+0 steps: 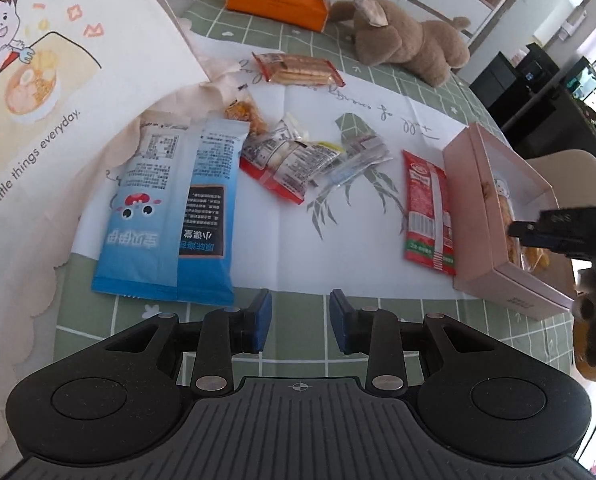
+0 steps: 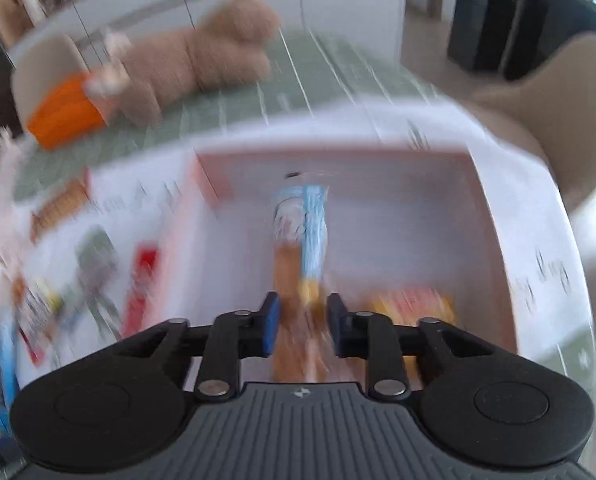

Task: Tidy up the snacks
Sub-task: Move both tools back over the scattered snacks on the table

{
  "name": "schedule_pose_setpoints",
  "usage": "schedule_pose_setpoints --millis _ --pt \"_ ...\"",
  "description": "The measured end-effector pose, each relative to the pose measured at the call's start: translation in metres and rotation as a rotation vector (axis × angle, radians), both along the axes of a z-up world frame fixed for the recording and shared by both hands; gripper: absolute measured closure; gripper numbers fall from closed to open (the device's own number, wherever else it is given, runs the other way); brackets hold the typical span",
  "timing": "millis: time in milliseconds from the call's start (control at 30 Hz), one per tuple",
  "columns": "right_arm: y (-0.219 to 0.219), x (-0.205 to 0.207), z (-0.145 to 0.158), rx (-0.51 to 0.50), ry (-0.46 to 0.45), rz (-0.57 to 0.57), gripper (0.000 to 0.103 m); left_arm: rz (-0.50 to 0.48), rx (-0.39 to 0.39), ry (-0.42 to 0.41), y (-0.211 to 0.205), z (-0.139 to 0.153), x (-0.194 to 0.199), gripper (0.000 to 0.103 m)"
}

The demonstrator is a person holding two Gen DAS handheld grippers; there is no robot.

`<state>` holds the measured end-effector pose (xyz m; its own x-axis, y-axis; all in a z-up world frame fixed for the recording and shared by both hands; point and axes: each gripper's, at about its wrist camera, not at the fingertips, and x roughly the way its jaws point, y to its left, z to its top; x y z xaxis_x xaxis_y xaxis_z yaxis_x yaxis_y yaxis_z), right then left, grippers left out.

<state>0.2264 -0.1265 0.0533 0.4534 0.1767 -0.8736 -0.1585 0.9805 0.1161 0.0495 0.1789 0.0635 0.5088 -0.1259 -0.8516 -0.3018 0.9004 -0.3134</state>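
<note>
L gripper point(image 1: 300, 322) jaws spread, empty, over the green grid cloth point(image 1: 298, 344). Blue packets point(image 1: 170, 216), red sachet point(image 1: 428, 216) lie before it. R gripper point(image 2: 303, 326) jaws spread above pink box point(image 2: 486, 216) w/ blurred snacks; plush toy point(image 1: 402, 40) behind.

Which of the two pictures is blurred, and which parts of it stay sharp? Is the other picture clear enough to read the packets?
Right wrist view: strong motion blur over the pink box, the plush toy and the snacks; only the right gripper itself is sharp. Left wrist view: sharp and evenly daylit, print on the blue packets is legible, with fisheye bending at the edges.
</note>
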Motion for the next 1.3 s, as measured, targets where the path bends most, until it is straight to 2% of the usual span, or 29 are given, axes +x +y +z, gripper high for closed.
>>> schedule_pose_setpoints --millis 67,133,200,233,300,400,533,667,733,800,833,900,1000,1167,1300 --pt "0.005 -0.011 0.012 -0.076 -0.067 0.035 0.079 0.002 0.02 -0.004 0.0 0.0 -0.001 0.068" --pt "0.019 -0.024 0.03 -0.135 -0.168 0.09 0.067 0.017 0.058 -0.011 0.001 0.001 -0.002 0.068" --pt "0.04 -0.03 0.047 -0.124 -0.23 0.146 0.032 0.036 0.086 -0.013 0.006 0.001 -0.002 0.068" --pt "0.052 -0.029 0.053 -0.105 -0.241 0.167 0.028 0.04 0.096 -0.011 0.009 0.001 -0.002 0.068" --pt "0.083 -0.021 0.058 -0.043 -0.213 0.198 0.024 0.049 0.126 -0.003 0.017 0.002 -0.001 0.068" --pt "0.138 0.005 0.049 0.075 -0.107 0.237 0.019 0.072 0.149 -0.009 0.033 0.002 -0.004 0.068" --pt "0.216 0.043 0.031 0.099 -0.059 0.244 0.019 0.12 0.114 -0.007 0.057 -0.003 -0.011 0.068" --pt "0.272 0.091 0.01 0.137 -0.045 0.111 0.019 0.17 0.099 -0.036 0.073 -0.003 -0.019 0.068" --pt "0.292 0.111 -0.006 0.107 -0.037 0.072 0.019 0.178 0.073 -0.04 0.081 -0.004 -0.023 0.068" --pt "0.303 0.121 -0.02 0.065 0.001 0.091 0.022 0.189 0.057 -0.04 0.087 -0.005 -0.025 0.068" --pt "0.305 0.117 -0.02 0.043 -0.025 0.122 0.024 0.202 0.051 -0.042 0.09 -0.006 -0.026 0.068" --pt "0.307 0.102 -0.021 -0.032 -0.04 0.212 0.036 0.233 0.025 -0.043 0.095 -0.009 -0.024 0.068" --pt "0.294 0.07 -0.02 -0.096 -0.049 0.338 0.045 0.246 0.001 -0.045 0.096 -0.013 -0.017 0.068" --pt "0.247 0.008 -0.016 -0.065 0.002 0.445 0.052 0.198 0.006 -0.025 0.082 -0.019 -0.009 0.068" --pt "0.205 -0.042 -0.017 -0.012 0.027 0.504 0.054 0.118 0.032 -0.032 0.062 -0.017 -0.007 0.068"
